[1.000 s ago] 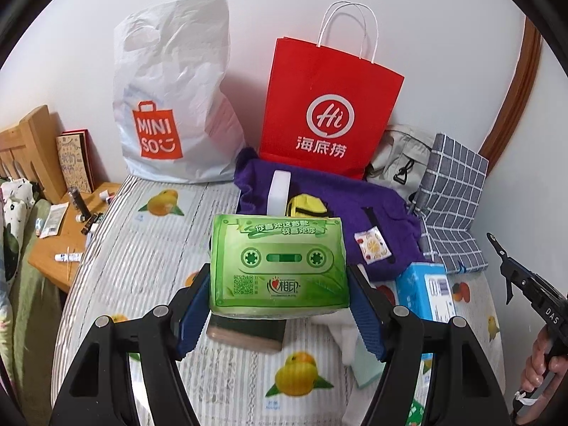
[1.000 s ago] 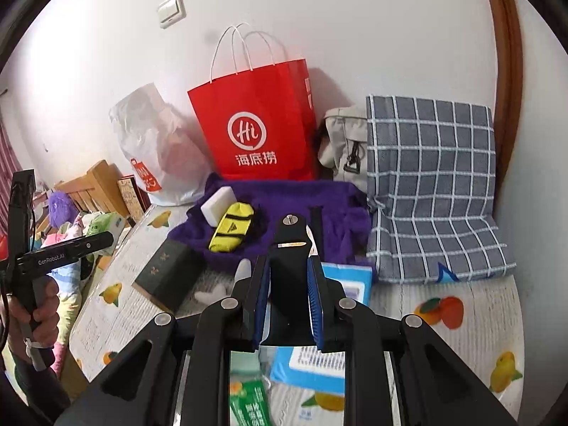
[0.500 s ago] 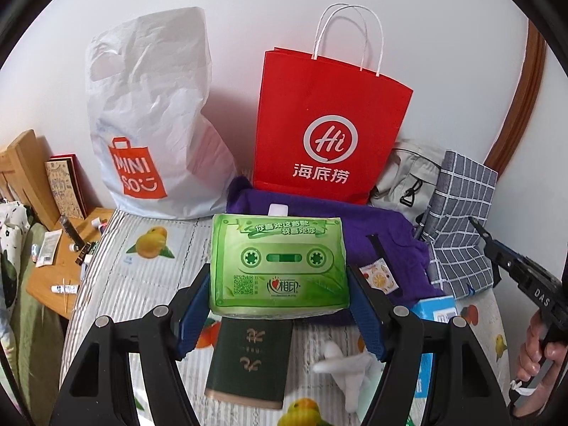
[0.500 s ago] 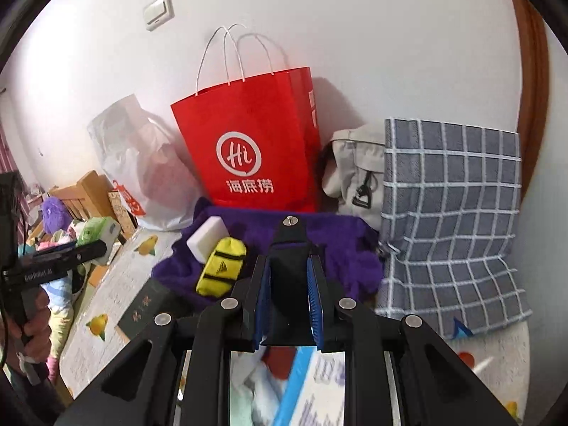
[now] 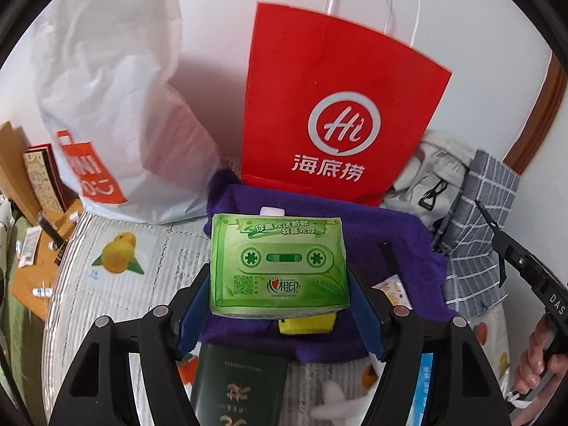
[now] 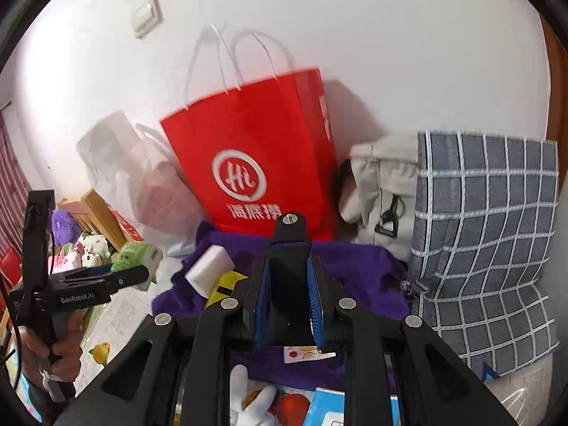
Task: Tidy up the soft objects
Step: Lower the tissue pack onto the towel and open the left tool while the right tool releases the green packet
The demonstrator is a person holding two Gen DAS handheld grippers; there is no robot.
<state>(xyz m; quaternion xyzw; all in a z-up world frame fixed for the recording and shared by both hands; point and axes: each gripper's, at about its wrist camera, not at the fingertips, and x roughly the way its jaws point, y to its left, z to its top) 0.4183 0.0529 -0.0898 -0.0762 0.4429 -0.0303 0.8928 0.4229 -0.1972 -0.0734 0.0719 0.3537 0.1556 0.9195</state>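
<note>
My left gripper (image 5: 278, 280) is shut on a green tissue pack (image 5: 277, 259) printed like a cassette, held above the purple cloth (image 5: 408, 248) on the bed. The pack fills the gap between the blue pads. My right gripper (image 6: 288, 284) is shut on a black block (image 6: 289, 227) with a screw on top, over the same purple cloth (image 6: 355, 269). A red paper bag (image 5: 337, 120) with white handles stands against the wall just behind the cloth. On the cloth lie a yellow pouch (image 6: 227, 284) and a white sponge block (image 6: 209, 271).
A white plastic bag (image 5: 113, 99) leans left of the red bag. A beige backpack (image 6: 380, 191) and a grey checked bag (image 6: 486, 234) stand on the right. A green booklet (image 5: 238, 383), a white plush toy (image 6: 248, 401) and a blue box (image 6: 330, 408) lie near me. A wooden bedside table (image 5: 32, 266) is far left.
Both grippers have moved forward toward the bags at the wall, which now look larger and closer. Each keeps hold of the same thing.
</note>
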